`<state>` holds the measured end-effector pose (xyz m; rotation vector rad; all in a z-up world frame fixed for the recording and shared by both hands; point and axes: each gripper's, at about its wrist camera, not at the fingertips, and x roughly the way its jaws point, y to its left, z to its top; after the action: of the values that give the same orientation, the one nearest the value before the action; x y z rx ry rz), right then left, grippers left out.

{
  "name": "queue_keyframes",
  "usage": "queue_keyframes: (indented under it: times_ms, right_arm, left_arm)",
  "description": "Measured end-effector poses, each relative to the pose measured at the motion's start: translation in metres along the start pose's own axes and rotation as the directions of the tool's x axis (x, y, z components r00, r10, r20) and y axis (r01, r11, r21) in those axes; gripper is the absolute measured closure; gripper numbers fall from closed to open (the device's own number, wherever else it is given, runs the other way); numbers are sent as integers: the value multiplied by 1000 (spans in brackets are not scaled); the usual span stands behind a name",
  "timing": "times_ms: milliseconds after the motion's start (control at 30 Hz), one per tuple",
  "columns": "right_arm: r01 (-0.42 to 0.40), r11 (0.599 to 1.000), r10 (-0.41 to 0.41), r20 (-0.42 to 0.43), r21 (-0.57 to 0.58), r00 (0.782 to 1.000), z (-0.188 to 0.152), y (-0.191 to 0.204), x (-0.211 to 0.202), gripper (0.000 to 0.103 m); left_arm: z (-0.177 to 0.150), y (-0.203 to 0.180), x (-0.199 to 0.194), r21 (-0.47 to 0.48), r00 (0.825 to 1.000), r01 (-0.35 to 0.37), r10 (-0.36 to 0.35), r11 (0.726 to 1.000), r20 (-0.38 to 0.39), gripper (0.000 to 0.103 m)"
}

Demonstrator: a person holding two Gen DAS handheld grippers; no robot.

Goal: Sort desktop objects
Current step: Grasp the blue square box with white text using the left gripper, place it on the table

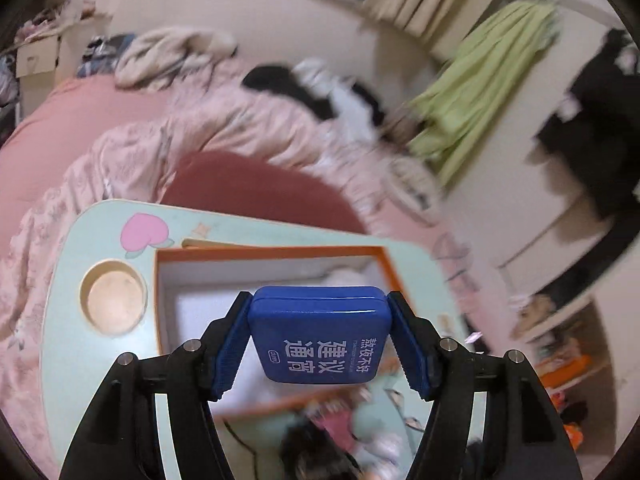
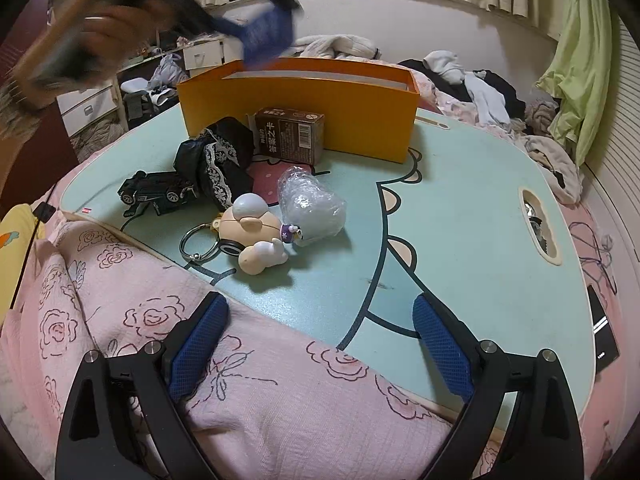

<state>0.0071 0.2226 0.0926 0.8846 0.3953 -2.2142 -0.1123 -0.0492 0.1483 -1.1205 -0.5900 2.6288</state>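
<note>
My left gripper (image 1: 318, 336) is shut on a blue tin (image 1: 318, 332) with white Chinese lettering and holds it above the open orange box (image 1: 264, 254). In the right wrist view the same tin (image 2: 266, 36) shows blurred over the box (image 2: 296, 100). My right gripper (image 2: 320, 344) is open and empty, low over the pink quilt at the near edge of the mint lap table (image 2: 460, 200). On the table lie a brown carton (image 2: 290, 136), black lace cloth (image 2: 218, 156), a black toy car (image 2: 158, 192), a figure keychain (image 2: 248, 232) and a bubble-wrapped item (image 2: 310, 204).
The table has a round cup hole (image 1: 114, 296) at one end and a slot (image 2: 538, 224) at the other. A phone (image 2: 602, 328) lies on the quilt at the right. Clothes and bedding surround the table.
</note>
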Motion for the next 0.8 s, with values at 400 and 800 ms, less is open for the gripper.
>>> queue_keyframes:
  times_ms: [400,800]
  right_arm:
    - [-1,1000,1,0,2,1000,-1,-1,-7,9]
    - [0,1000,0,-7,10,1000,-1,-2,-12,8]
  left_arm:
    - [-64,32,-8,-49,984,56,-47,997,172,20]
    - [-181,95,-41,79,979,-173,164,982,118,10]
